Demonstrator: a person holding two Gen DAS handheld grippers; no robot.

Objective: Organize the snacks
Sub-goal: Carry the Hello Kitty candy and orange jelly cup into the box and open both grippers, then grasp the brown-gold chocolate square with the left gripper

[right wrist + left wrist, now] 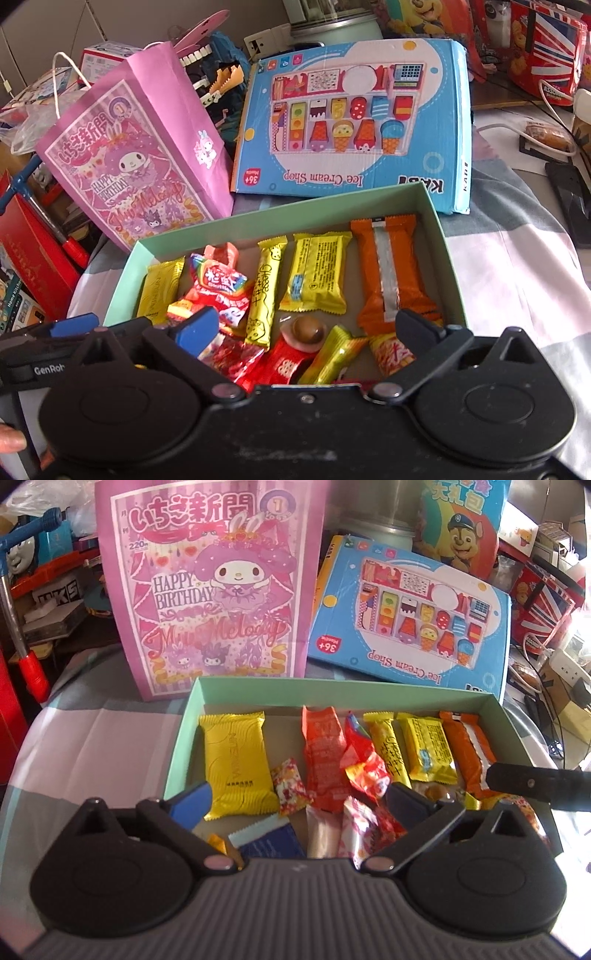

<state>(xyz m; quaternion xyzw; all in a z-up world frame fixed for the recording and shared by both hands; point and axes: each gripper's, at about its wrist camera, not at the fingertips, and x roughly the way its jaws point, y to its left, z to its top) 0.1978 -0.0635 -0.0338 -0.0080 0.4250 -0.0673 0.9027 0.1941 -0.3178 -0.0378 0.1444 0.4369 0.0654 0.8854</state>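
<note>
Cluttered room, toys and boxes stacked behind; work surface is a bed sheet [92,731] in pale pink and grey blocks.

Mint-green box [122,291] sits open on the sheet, snacks loose inside, single layer mostly. From the left wrist view: big yellow pack [236,760] at 9 o'clock in the box, red-orange pack [325,753] centre, cheese stick [388,746] and yellow square pack [428,749] toward 2 o'clock, orange bar [469,753] against the 3 o'clock wall. Small candies piled along the 6 o'clock edge.

Left gripper [299,794] over the box's near edge, jaws spread wide, nothing between the pads. Right gripper [306,325] same: jaws fully apart, empty, hovering above the red candy bag [218,291] and the near pile. Right gripper's finger shows at 3 o'clock in the left view.

Beyond the box: pink gift bag [210,590] upright at 11 o'clock, blue Ice Cream Shop toy box [410,616] leaning at 1 o'clock.
</note>
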